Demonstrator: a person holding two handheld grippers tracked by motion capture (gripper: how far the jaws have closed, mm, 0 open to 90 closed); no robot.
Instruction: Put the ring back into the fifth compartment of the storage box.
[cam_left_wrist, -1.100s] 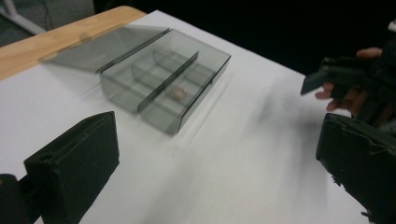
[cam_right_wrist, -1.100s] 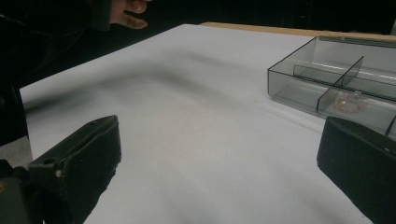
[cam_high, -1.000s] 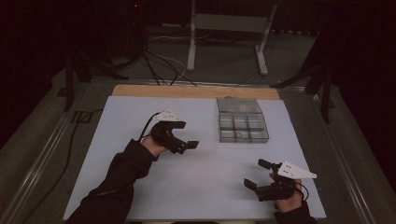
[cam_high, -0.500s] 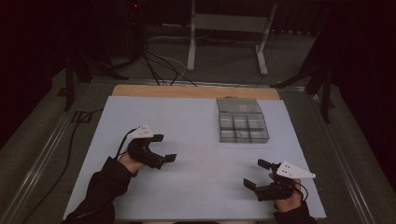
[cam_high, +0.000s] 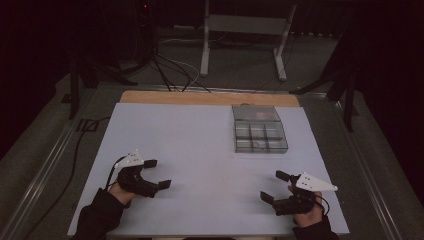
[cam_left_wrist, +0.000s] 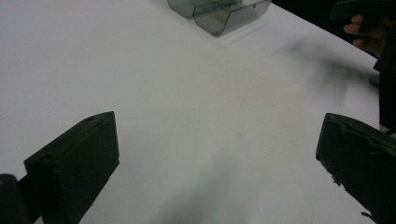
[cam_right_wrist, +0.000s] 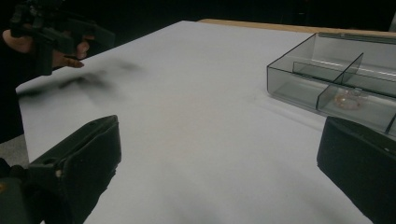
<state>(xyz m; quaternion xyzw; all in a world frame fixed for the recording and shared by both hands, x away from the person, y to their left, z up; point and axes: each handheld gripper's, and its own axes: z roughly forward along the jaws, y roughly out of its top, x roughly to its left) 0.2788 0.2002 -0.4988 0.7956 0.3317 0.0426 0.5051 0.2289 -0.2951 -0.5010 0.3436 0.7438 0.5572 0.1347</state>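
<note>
Fingers of both grippers stood wide, empty. Left gripper (cam_high: 154, 174) at 7 o'clock, right gripper (cam_high: 274, 186) at 5. Compartment box (cam_high: 259, 129) at 1 o'clock looked rigid, light, slick plastic; best gripped across outer wall.

Cables (cam_high: 172, 75) and perhaps a stand (cam_high: 245, 24) behind the table (cam_high: 200, 142).

Clear smoky-grey plastic organiser box (cam_high: 259, 129), lid open, divided into small compartments. Sits flat on the white tabletop (cam_high: 200, 150), far right part, near the wooden back edge. One near compartment holds a small pale, translucent item (cam_right_wrist: 350, 99), unidentifiable.
</note>
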